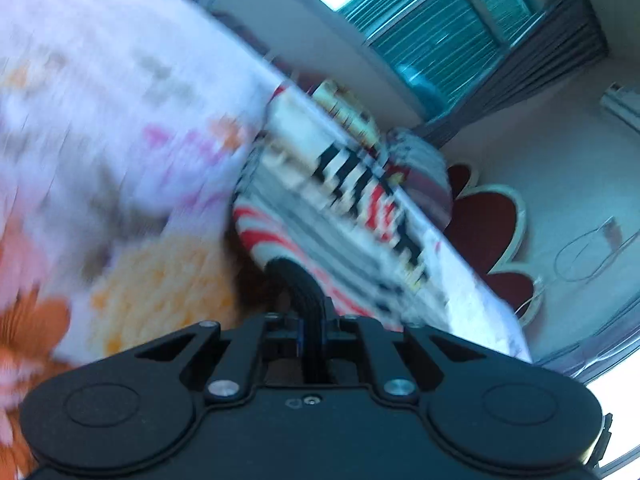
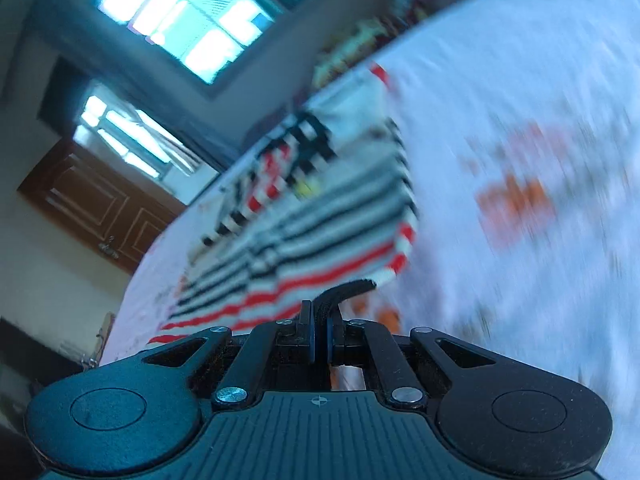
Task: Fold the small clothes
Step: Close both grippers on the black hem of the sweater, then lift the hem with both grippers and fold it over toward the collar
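Both the left gripper (image 1: 298, 276) and right gripper (image 2: 344, 292) clamp the striped garment (image 2: 320, 236) by its hem (thin bites), so a jerk could free it.

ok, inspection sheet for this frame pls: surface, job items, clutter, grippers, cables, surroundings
Surface: bed sheet, white with an orange floral print; blurred.
Job's things: striped garment, red, black and grey stripes, lying on the sheet with its near edge pinched at two points.
Clutter: patterned bedding beyond the garment; too blurred to identify.
Grippers: left gripper shut on the garment's hem; right gripper shut on its hem.
Cables: thin cord lying looped on the floor.
Surroundings: window, wooden door, red flower-shaped rug.
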### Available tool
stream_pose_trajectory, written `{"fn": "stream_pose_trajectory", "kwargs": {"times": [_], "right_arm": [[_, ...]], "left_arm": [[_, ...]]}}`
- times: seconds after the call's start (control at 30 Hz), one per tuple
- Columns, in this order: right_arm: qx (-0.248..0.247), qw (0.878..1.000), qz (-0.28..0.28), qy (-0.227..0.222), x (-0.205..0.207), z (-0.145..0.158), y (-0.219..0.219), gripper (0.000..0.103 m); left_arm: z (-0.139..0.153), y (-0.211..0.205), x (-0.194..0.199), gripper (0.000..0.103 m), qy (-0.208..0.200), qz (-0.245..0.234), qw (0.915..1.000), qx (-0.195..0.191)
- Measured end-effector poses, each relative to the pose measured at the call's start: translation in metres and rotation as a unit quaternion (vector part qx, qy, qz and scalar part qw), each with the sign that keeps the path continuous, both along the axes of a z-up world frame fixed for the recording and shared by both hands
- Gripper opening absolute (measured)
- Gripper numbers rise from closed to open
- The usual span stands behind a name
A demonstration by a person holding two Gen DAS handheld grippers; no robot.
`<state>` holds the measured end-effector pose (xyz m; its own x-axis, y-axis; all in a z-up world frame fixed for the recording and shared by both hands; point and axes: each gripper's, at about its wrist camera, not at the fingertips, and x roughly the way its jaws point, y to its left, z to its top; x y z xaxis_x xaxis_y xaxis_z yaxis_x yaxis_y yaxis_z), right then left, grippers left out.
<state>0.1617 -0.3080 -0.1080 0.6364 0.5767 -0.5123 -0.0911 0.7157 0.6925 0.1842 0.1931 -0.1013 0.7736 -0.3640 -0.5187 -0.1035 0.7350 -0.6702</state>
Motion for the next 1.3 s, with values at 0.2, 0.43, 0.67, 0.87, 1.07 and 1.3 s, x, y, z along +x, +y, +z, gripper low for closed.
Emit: {"fn": "stream_pose_trajectory", "kwargs": {"times": [0.2,0.43,0.67,0.87,1.07,1.3], "right_arm": [[-0.003,0.999,0.013,-0.043,0.05,0.046,0.003,0.004],[0.026,0.998,-0.011,-0.056,0.148,0.079,0.002,0.004],[0.032,0.999,-0.033,-0.015,0.268,0.051,0.007,0.004],[0.02,0.999,-0.04,0.026,0.339,0.005,0.01,0.005],[0.017,0.997,-0.057,0.04,0.387,-0.033,0.008,0.005],[-0.021,0.991,-0.13,-0.013,0.401,-0.025,0.0,0.072]], "left_arm": [[0.048,0.001,0.028,0.007,-0.042,0.008,0.9991,0.0],[0.074,0.002,0.124,0.007,-0.064,0.016,0.9978,-0.001],[0.039,0.008,0.249,0.007,-0.023,-0.001,0.9997,0.011],[0.0,0.009,0.328,0.007,0.02,-0.019,0.9991,0.032],[-0.025,0.003,0.366,0.04,0.019,-0.047,0.9977,0.044],[-0.022,0.009,0.376,0.074,-0.013,-0.026,0.9984,0.048]]}}
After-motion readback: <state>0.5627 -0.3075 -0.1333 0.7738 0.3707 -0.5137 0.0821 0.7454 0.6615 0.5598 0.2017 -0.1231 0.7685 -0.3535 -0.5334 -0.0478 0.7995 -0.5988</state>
